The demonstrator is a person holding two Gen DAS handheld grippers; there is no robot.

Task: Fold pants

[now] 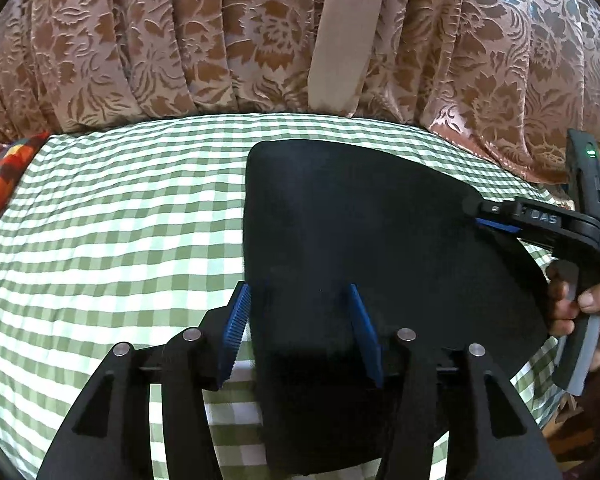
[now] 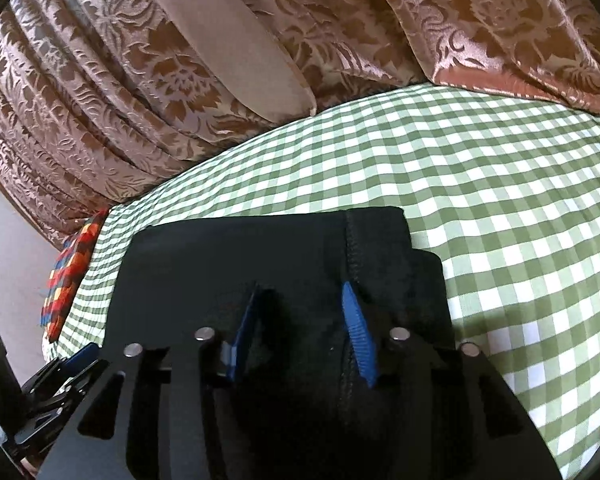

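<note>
Black pants (image 1: 360, 216) lie folded into a thick dark block on the green-checked bed (image 1: 119, 220). My left gripper (image 1: 300, 300) is open over the block's near left edge. Cloth lies between its blue pads (image 1: 235, 320) without being squeezed. My right gripper (image 2: 300, 304) sits low on the pants (image 2: 259, 248), beside a stitched seam (image 2: 350, 248). Cloth bunches up between its blue pads (image 2: 356, 320) and touches both, so it is shut on the pants. In the left wrist view the right gripper (image 1: 480, 216) reaches in from the right, held by a hand (image 1: 596, 312).
A brown floral curtain (image 1: 179, 40) with a plain beige band (image 1: 348, 32) hangs along the far side of the bed. A bright patchwork cushion (image 2: 71, 264) lies at the bed's left end. Checked sheet stretches to the left of the pants and to their right (image 2: 500, 200).
</note>
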